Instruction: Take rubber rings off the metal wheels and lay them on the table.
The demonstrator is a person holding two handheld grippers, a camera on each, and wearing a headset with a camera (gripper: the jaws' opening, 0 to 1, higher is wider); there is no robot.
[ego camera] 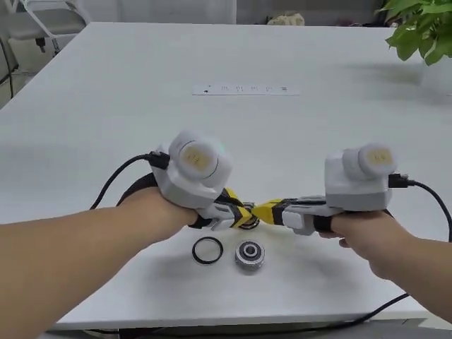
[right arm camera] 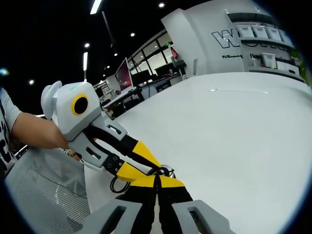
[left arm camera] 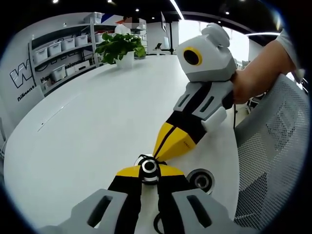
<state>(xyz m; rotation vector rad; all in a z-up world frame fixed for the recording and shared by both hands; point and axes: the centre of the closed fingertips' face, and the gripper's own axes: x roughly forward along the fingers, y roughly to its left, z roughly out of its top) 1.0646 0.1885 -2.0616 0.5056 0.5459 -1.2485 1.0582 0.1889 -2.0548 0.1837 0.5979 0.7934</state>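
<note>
A small round metal wheel with a dark rim (left arm camera: 148,166) sits between the yellow-tipped fingers (left arm camera: 127,171) of the left gripper (ego camera: 234,216), which pinch it from both sides just above the white worktop (ego camera: 127,120). Its flat face and centre bore are turned towards the left gripper's camera, so its axle line runs roughly along those fingers. The right gripper (ego camera: 263,212) comes at this held wheel from the opposite side. Its fingers (right arm camera: 170,183) are pressed together and their tips sit against the wheel's rim, but I cannot tell whether they are nipping any rubber there. Nearer the person than the held wheel, a second round metal wheel (ego camera: 249,254) lies flat on the worktop with its bore pointing up. Just left of that one, below the held wheel in the head view, a thin black rubber ring (ego camera: 207,250) lies flat. Black cables (ego camera: 116,180) trail from both grippers. Far beyond the held wheel, a pale label strip (ego camera: 246,90) lies across the worktop, and a leafy green plant (ego camera: 420,28) stands at its far right corner. Wall shelves with white bins (left arm camera: 63,48) and a grey mesh chair back (left arm camera: 275,146) stand around the worktop.
</note>
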